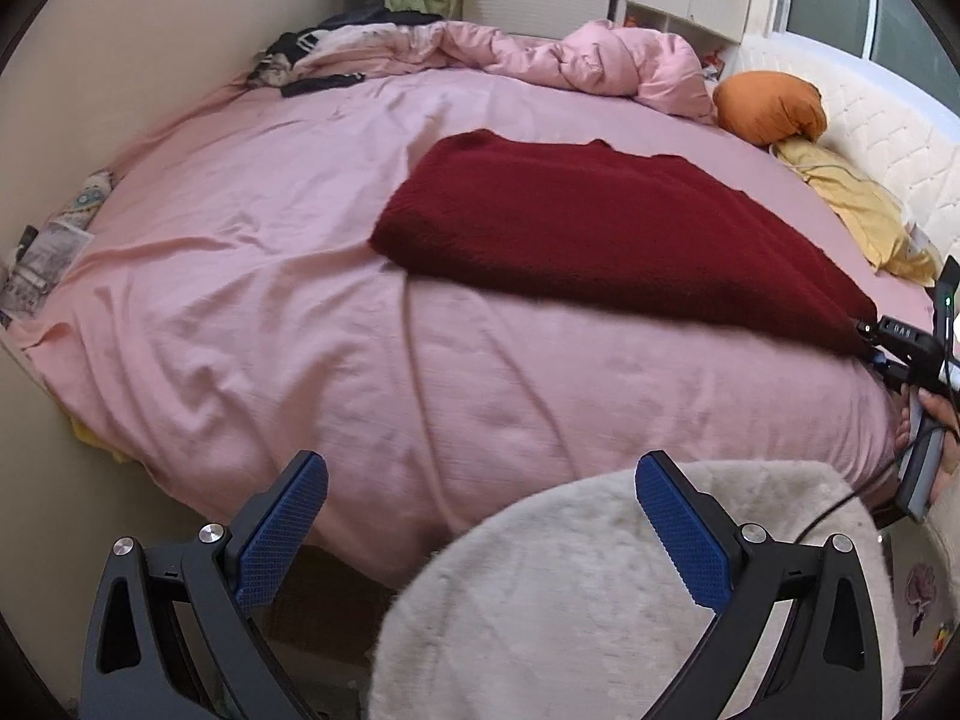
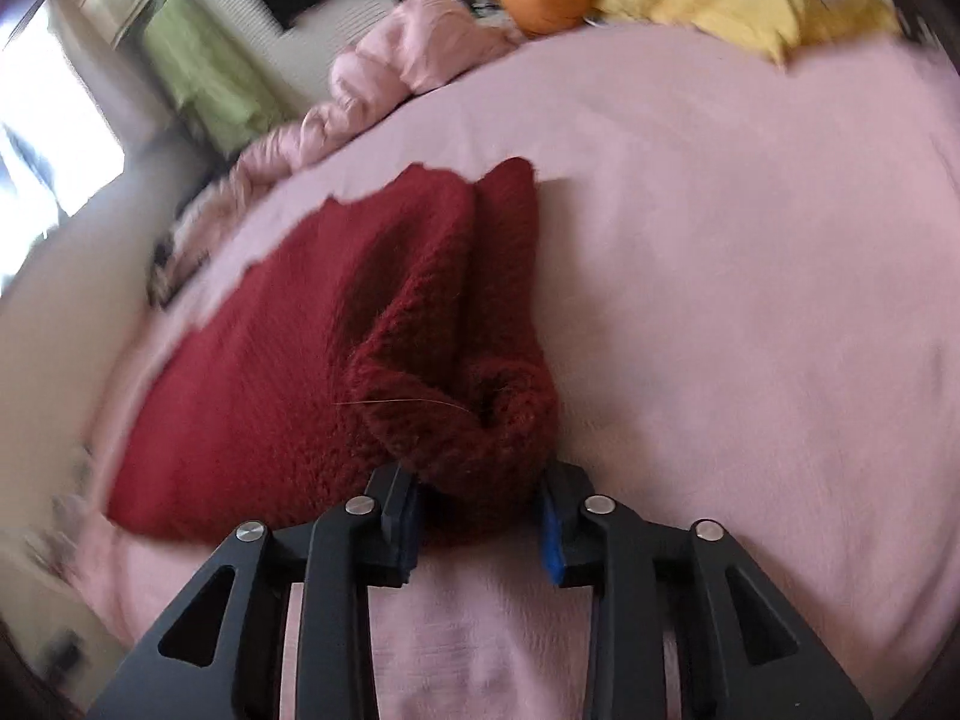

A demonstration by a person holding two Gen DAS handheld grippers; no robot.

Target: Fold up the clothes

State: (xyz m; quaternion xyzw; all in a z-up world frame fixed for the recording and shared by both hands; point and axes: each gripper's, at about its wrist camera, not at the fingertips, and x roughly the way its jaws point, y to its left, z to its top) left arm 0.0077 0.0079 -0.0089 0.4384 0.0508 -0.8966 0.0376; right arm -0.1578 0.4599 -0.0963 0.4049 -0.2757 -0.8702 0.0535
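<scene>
The right gripper (image 2: 480,510) pinches a bunched corner of the dark red sweater (image 2: 312,348) (rest spread ahead-left on the bed (image 2: 750,300)); the left gripper (image 1: 480,534) gapes wide, empty.

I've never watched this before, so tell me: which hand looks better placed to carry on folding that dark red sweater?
The right. The right gripper already has a bunched end of the red sweater between its pads. The left gripper hangs open and empty at the bed's edge, above a pale fluffy stool, well short of the sweater.
</scene>
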